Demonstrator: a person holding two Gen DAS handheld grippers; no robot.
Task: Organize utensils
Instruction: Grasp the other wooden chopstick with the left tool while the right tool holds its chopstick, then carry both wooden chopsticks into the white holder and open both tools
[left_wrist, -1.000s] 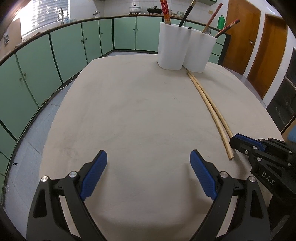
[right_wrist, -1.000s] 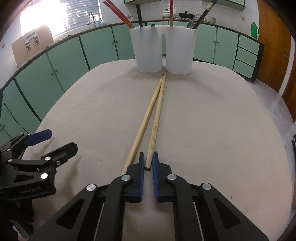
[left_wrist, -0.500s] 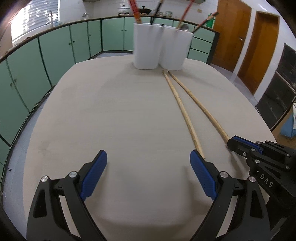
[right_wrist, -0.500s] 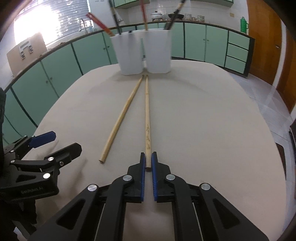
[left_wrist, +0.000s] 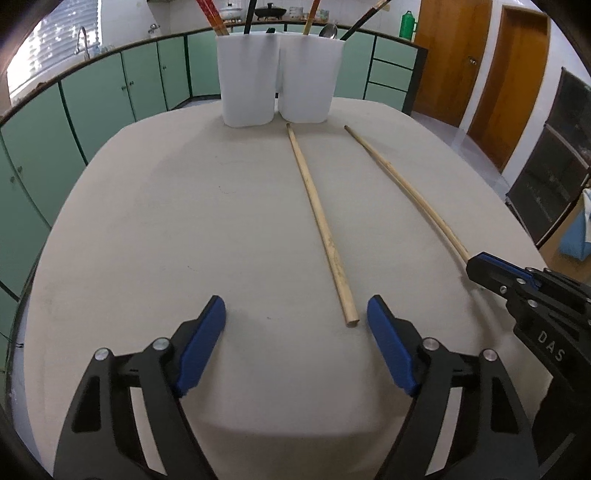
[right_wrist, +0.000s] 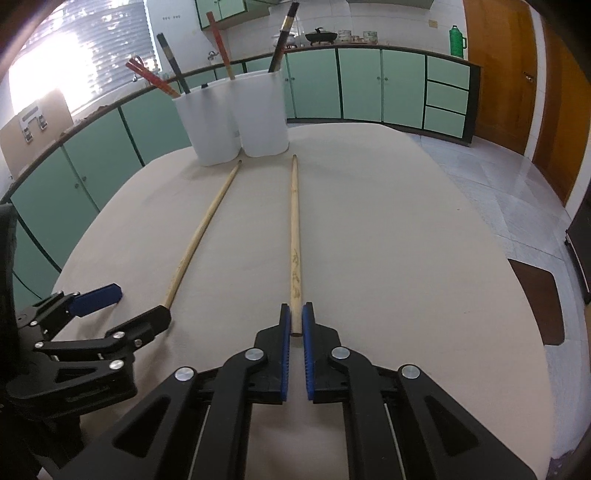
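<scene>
The right gripper (right_wrist: 293, 325) is clamped on the near end of one long wooden chopstick (right_wrist: 294, 236), which runs toward 12 o'clock. The left gripper (left_wrist: 295, 319) is held wide, nothing between its fingers; the second chopstick (left_wrist: 320, 225) is seen lying on the table (left_wrist: 166, 221), its near tip just inside the right finger. At 12 o'clock two white holders (left_wrist: 279, 79) stand touching, already filled with utensils. Green cabinets (left_wrist: 110, 92) ring the table.

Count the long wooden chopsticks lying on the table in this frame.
2. One chopstick is clamped at its near end by the right hand-held gripper. The other chopstick lies free, its near end beside the open left hand-held gripper. The holders' utensils aren't counted.
</scene>
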